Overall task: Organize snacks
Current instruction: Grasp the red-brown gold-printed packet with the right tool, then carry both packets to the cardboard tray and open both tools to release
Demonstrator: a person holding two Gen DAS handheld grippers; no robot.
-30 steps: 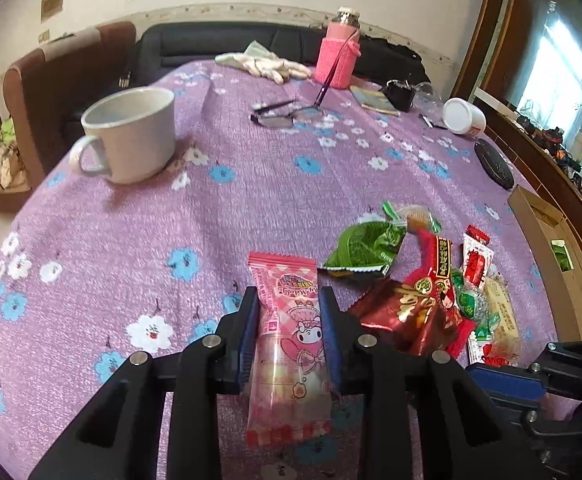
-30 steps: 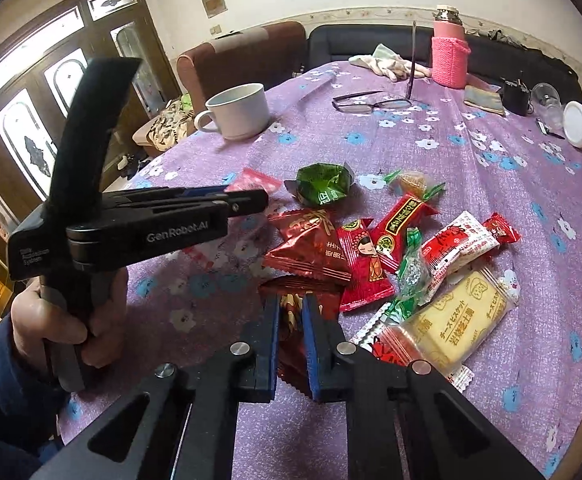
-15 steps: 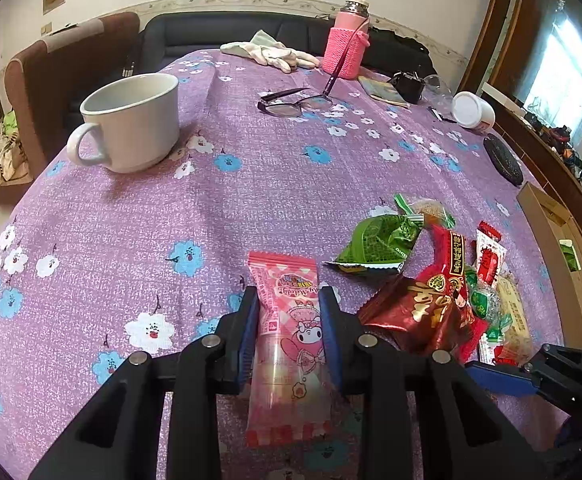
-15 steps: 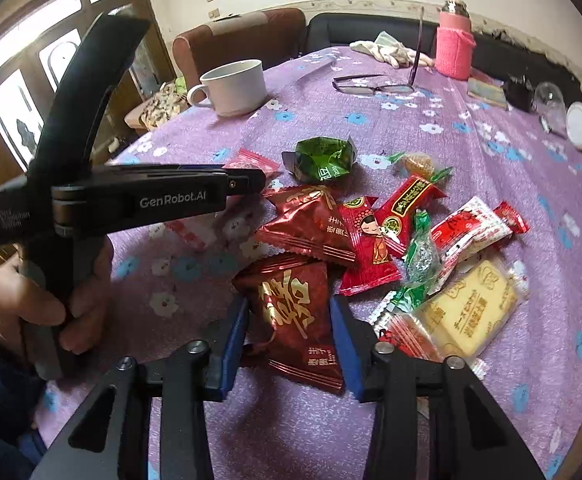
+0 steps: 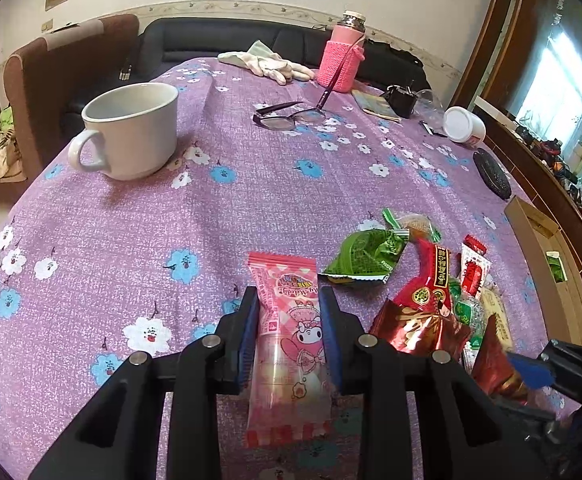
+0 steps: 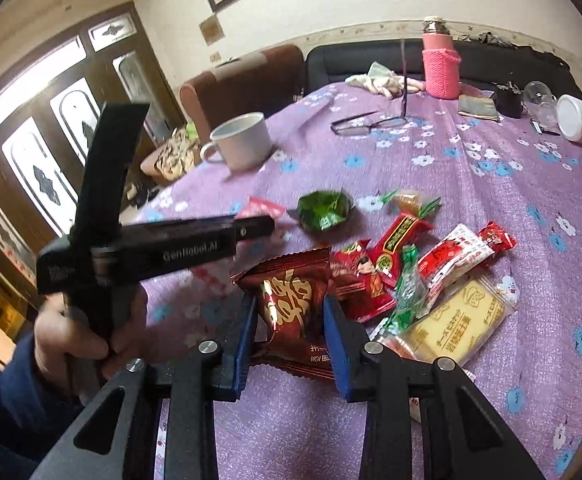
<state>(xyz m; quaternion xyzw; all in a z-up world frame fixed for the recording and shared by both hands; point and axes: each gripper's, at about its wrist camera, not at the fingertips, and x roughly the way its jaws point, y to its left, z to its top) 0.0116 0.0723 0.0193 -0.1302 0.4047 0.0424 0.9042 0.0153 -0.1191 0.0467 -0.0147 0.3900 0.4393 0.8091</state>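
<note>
Dark-red foil packet (image 6: 291,304), earlier flat under shut jaws, now sits between the closing right gripper (image 6: 291,332), seemingly lifted. The left gripper (image 5: 289,334) still clamps the pink snack (image 5: 291,336), so both look ready for sorting.

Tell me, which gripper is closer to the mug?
Left. The left gripper, holding the pink snack, sits nearer the mug; the right gripper is beside it, farther over.

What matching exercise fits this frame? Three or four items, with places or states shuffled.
Items:
1. pink snack packet
2. dark red snack packet
3. white mug
4. eyeglasses

Places or states:
A. standing at the table's far left
B. between the right gripper's closing jaws
C. clamped in the left gripper
D. lying before the pink bottle

Pairs: 1-C, 2-B, 3-A, 4-D
</note>
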